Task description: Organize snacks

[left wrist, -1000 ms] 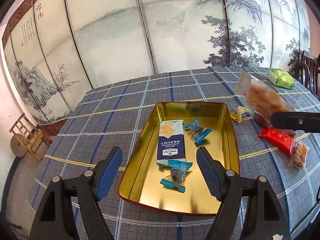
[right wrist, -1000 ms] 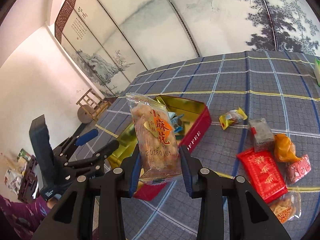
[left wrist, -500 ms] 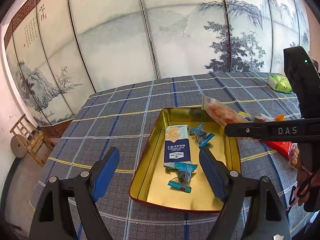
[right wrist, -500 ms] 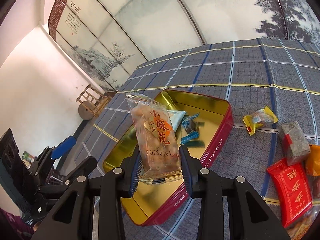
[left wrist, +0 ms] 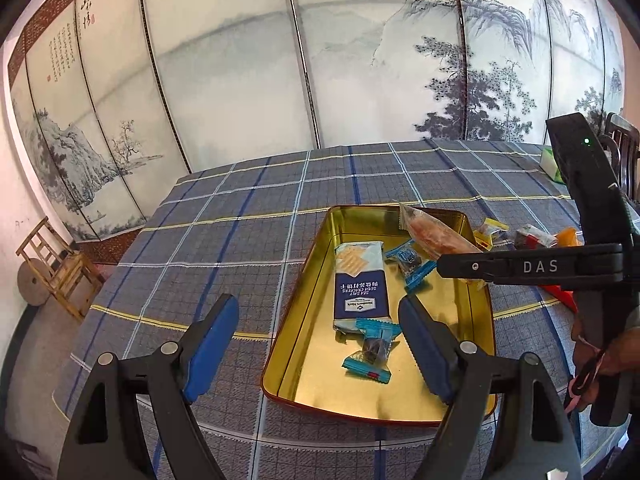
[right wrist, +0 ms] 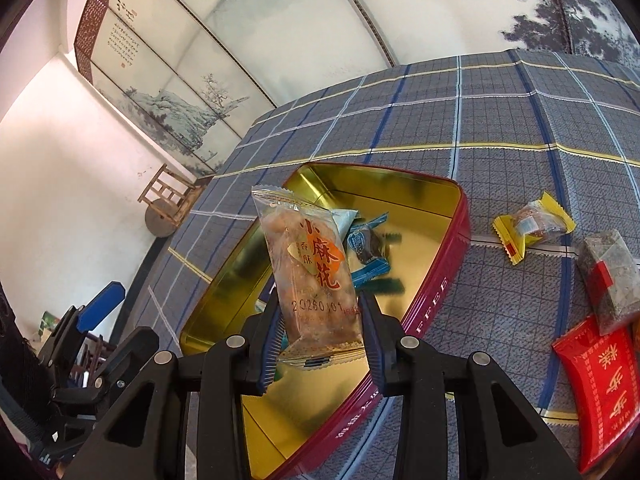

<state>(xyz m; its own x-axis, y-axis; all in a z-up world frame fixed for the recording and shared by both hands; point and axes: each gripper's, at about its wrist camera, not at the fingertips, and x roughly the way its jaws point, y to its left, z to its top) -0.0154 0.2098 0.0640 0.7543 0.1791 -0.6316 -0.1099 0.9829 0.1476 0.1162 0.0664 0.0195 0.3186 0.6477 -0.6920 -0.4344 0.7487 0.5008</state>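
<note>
Snacks were divided between the gold tin tray (left wrist: 316,280) and the plaid tabletop (left wrist: 224,240) beside it. Inside the tray lay a blue soda cracker pack (left wrist: 360,280) and two blue-wrapped candies, one (left wrist: 412,262) toward the far end and one (left wrist: 374,350) toward the near end. The right gripper (right wrist: 320,328) had its fingers clamped on the lower part of a clear twisted-pastry packet (right wrist: 312,268) with orange lettering, held upright above the tray's interior and not touching its floor. The left gripper (left wrist: 320,344) hovered over the tray's near left corner; its fingers stood apart, had just been widening, and held nothing. On the tabletop to the right of the tray, well clear of its red outer wall (right wrist: 436,300), were a yellow-wrapped candy (right wrist: 532,224), a grey sesame-type bar (right wrist: 612,276) and a red packet (right wrist: 600,384), the bar's end overlapping the red packet. A green packet (left wrist: 550,162) sat at the far right of the tabletop. A person's hand (left wrist: 608,356) gripped the right gripper's handle.
</note>
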